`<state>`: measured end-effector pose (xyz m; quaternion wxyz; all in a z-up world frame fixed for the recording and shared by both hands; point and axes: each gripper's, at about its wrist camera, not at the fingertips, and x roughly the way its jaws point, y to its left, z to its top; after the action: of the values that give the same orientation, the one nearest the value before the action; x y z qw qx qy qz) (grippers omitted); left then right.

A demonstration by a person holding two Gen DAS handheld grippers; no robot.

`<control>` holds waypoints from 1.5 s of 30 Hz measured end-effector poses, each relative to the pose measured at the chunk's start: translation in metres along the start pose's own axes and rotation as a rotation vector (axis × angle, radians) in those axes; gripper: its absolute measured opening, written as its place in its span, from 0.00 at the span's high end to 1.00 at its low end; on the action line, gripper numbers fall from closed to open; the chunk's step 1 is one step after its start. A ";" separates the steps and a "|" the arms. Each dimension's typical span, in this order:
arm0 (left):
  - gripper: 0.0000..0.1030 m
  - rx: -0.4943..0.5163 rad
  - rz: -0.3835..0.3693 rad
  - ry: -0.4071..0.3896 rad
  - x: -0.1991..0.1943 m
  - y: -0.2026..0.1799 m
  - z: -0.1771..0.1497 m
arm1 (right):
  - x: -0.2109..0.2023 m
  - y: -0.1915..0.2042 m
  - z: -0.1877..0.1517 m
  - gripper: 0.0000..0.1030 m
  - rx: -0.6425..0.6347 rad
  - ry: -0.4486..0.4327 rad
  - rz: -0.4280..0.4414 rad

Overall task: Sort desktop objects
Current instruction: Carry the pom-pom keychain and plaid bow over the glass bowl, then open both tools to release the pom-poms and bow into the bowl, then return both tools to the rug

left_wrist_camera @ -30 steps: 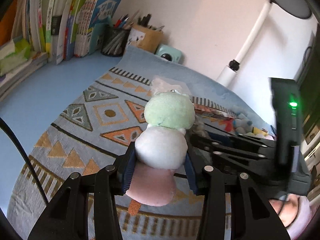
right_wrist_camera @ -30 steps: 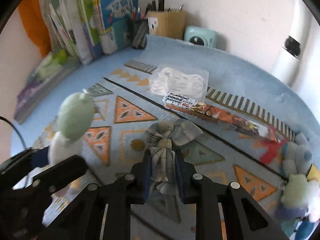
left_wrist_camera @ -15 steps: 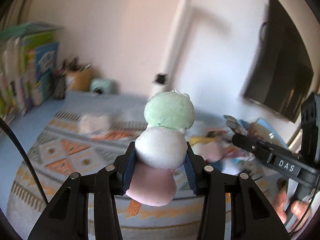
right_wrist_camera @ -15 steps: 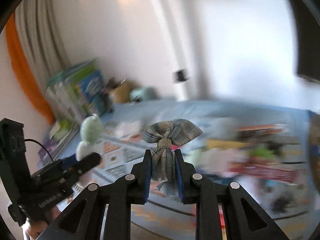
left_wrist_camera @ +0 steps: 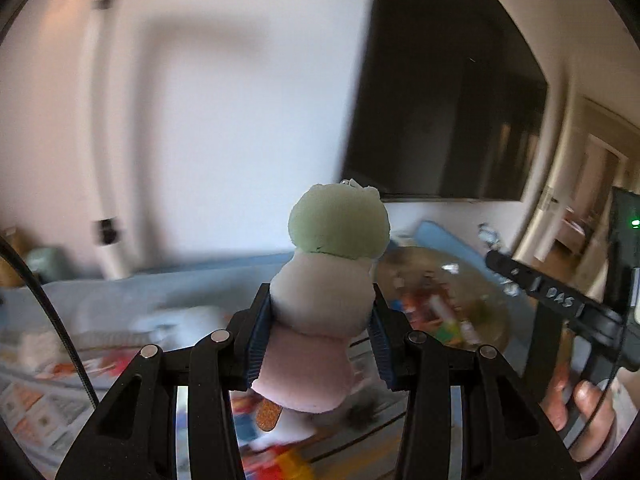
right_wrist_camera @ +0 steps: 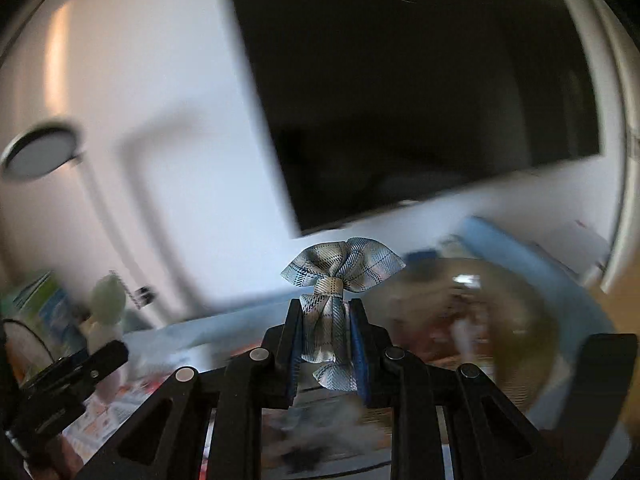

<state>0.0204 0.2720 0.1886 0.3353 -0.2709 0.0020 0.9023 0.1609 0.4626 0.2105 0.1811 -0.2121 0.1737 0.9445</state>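
My left gripper [left_wrist_camera: 320,320] is shut on a plush toy [left_wrist_camera: 324,280] with a green head, white body and pink bottom, held up in the air; the toy also shows small in the right wrist view [right_wrist_camera: 106,300]. My right gripper [right_wrist_camera: 326,340] is shut on a blue-grey plaid bow [right_wrist_camera: 340,276], also held aloft. A round clear container [left_wrist_camera: 444,300] with several colourful small items inside sits ahead to the right; it shows blurred in the right wrist view [right_wrist_camera: 472,320]. The right gripper's body [left_wrist_camera: 560,304] is at the right of the left wrist view.
A large black screen [left_wrist_camera: 440,100] hangs on the white wall. A white lamp pole [left_wrist_camera: 106,200] stands at the left. The patterned mat [left_wrist_camera: 32,392] with blurred toys lies below. A blue pad [right_wrist_camera: 520,248] lies under the container.
Both grippers have swung right and tilted up with their loads: the books and mat have slid out left, and the screen and clear container have come into view.
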 end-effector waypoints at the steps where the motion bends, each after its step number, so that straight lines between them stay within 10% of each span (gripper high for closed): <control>1: 0.60 0.001 -0.026 0.014 0.011 -0.008 0.002 | 0.002 -0.012 0.002 0.79 0.015 0.012 -0.021; 14: 0.56 0.038 -0.170 0.189 0.136 -0.082 0.004 | 0.044 -0.067 0.005 0.77 0.073 0.202 -0.157; 20: 0.54 -0.107 -0.293 0.282 0.171 -0.062 0.002 | 0.044 -0.083 0.006 0.57 0.131 0.184 -0.173; 45: 0.54 -0.154 -0.298 0.223 0.108 -0.024 -0.010 | 0.035 -0.050 0.001 0.46 0.143 0.183 -0.092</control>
<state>-0.0277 0.3540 0.1319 0.4414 -0.3912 -0.0699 0.8045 0.1515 0.5158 0.1825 0.2221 -0.2917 0.2464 0.8971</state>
